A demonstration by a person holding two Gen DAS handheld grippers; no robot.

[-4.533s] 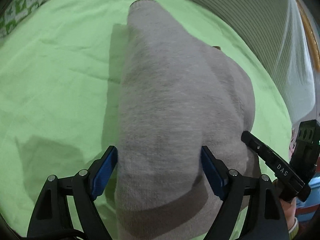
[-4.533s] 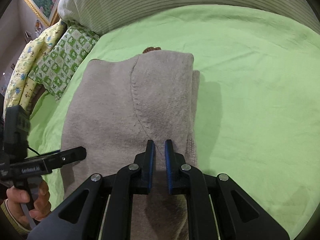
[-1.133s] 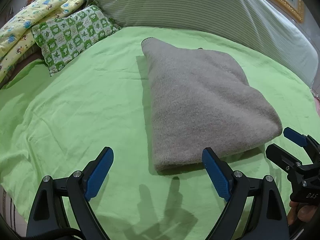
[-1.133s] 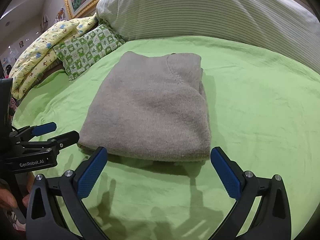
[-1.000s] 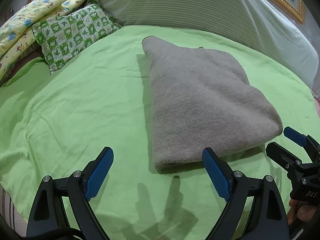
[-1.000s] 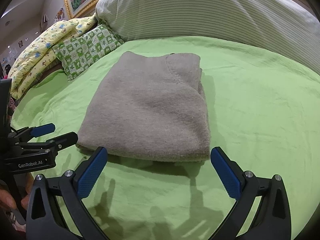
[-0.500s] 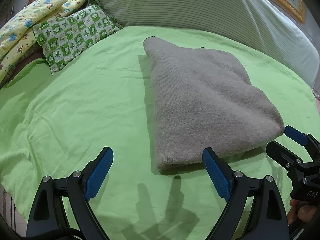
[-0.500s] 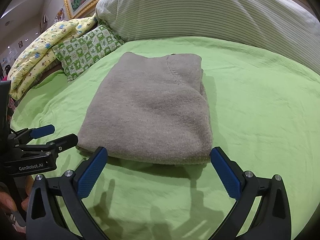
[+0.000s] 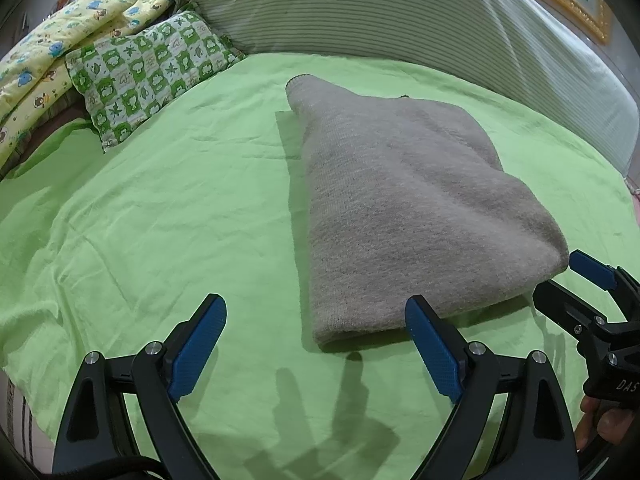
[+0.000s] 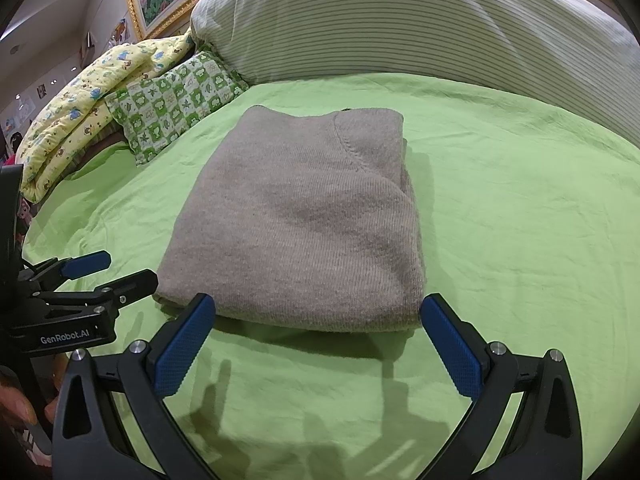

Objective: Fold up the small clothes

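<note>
Green bedsheet (image 9: pixel 160 208) carries the folded grey sweater (image 10: pixel 304 216), lying flat just beyond both tools, its long axis running from you toward the far striped pillow (image 10: pixel 400 24). Your left gripper (image 9: pixel 316 344) and right gripper (image 10: pixel 316 344) stand spread wide, holding nothing. The near folded edge lies closest to your right gripper, which faces it squarely.

Both wrist cams sit low at the bed's near edge, facing the headboard. Shared: folded sweater (image 9: pixel 400 200) (image 10: pixel 304 220), close up; each sees the other gripper.
</note>
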